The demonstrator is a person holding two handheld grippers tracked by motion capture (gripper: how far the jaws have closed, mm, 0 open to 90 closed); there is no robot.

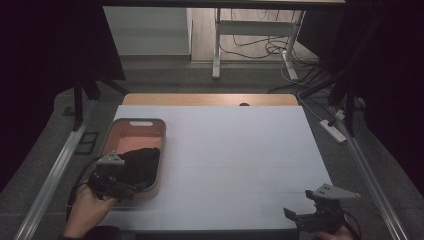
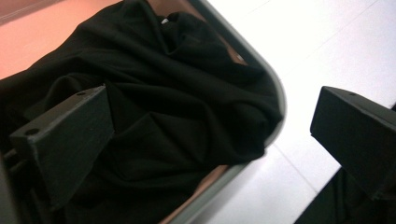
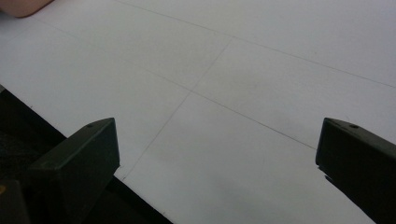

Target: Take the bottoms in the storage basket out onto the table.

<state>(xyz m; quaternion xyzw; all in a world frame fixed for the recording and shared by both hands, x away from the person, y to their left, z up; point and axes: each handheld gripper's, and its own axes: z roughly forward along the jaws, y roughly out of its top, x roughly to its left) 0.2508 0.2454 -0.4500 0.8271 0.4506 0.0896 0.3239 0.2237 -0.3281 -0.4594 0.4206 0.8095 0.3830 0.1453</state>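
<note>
Left hand-held gripper hangs open over the black cloth in the tub; right hand-held gripper, open, is well apart from the tub, above the counter.

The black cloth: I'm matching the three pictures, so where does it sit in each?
High view: black cloth at left, in the near end of the pink bin.
Left gripper view: it spreads across the left and centre, inside the bin's grey rim.
Right gripper view: not seen.
Shared landmark: white tabletop.
</note>
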